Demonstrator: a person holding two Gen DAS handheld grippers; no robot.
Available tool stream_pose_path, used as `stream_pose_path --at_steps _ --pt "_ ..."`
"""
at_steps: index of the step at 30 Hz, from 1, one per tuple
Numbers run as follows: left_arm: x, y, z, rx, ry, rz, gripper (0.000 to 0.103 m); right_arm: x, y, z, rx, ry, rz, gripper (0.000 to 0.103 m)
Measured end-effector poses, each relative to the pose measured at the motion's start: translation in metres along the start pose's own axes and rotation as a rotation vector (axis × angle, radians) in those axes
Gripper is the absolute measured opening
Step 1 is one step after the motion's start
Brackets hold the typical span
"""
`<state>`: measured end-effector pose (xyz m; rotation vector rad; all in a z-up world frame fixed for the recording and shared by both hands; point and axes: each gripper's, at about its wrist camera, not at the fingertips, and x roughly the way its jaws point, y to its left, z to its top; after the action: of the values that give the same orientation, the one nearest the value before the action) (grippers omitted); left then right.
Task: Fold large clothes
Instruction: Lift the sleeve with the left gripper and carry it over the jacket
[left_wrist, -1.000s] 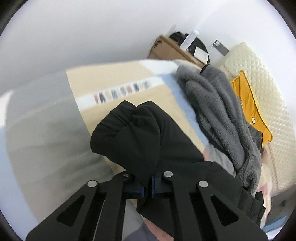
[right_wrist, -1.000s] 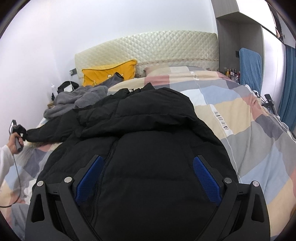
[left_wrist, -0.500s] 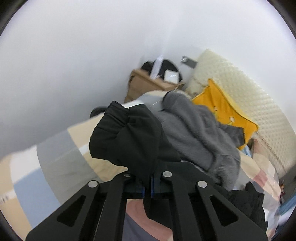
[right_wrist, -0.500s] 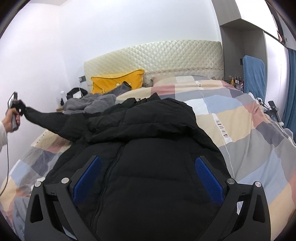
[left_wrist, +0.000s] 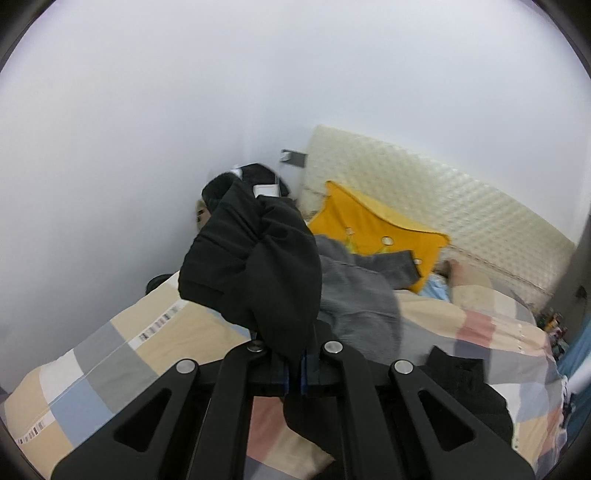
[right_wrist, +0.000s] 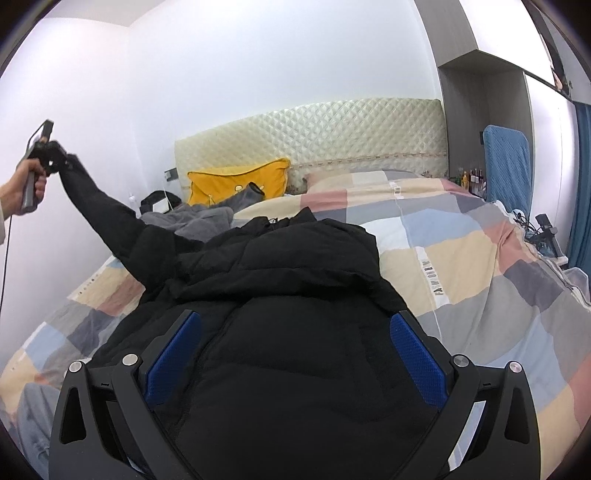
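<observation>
A black puffer jacket (right_wrist: 288, 295) lies spread on the checked bedcover (right_wrist: 480, 280). My left gripper (left_wrist: 295, 369) is shut on the jacket's sleeve cuff (left_wrist: 255, 273), which bunches up over the jaws. In the right wrist view the left gripper (right_wrist: 55, 162) holds the sleeve (right_wrist: 107, 214) stretched up and to the left, well above the bed. My right gripper (right_wrist: 295, 350) is open and empty, its blue pads (right_wrist: 173, 354) spread wide just above the jacket's body.
A grey fleece garment (left_wrist: 362, 295) and a yellow cushion (left_wrist: 373, 229) lie near the quilted headboard (right_wrist: 332, 133). A nightstand with dark items (right_wrist: 159, 201) stands at the wall on the left. A blue chair (right_wrist: 506, 162) and a wardrobe stand on the right.
My left gripper has lifted the sleeve cuff from the bed's left edge high into the air, pulling the sleeve taut. My right gripper has stayed open over the jacket body.
</observation>
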<state>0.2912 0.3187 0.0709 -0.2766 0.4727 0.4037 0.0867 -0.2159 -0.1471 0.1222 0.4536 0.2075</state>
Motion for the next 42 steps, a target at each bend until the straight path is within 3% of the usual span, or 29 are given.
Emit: stream_pose_path --at_steps 9,14,21,26,35,42 --pt "-0.045 -0.088 -0.009 0.077 -0.03 -0.119 0.003 -0.012 -0.021 0.004 0.016 -0.034 0.013 0.103" --pt "-0.059 -0.135 -0.035 0.03 -0.027 -0.263 0.003 -0.019 -0.029 0.004 0.033 -0.053 0.023 0.102" --pt "-0.064 -0.216 -0.077 0.129 -0.005 -0.381 0.003 -0.028 -0.036 0.003 0.053 -0.075 0.024 0.102" --pt "-0.053 -0.259 -0.123 0.111 0.068 -0.51 0.003 -0.038 -0.05 0.004 0.096 -0.114 -0.018 0.102" --pt "-0.036 -0.352 -0.209 0.343 0.162 -0.545 0.003 -0.043 -0.073 0.003 0.184 -0.127 -0.057 0.103" --pt "-0.009 -0.386 -0.275 0.415 0.266 -0.554 0.003 -0.04 -0.078 -0.001 0.211 -0.12 -0.029 0.103"
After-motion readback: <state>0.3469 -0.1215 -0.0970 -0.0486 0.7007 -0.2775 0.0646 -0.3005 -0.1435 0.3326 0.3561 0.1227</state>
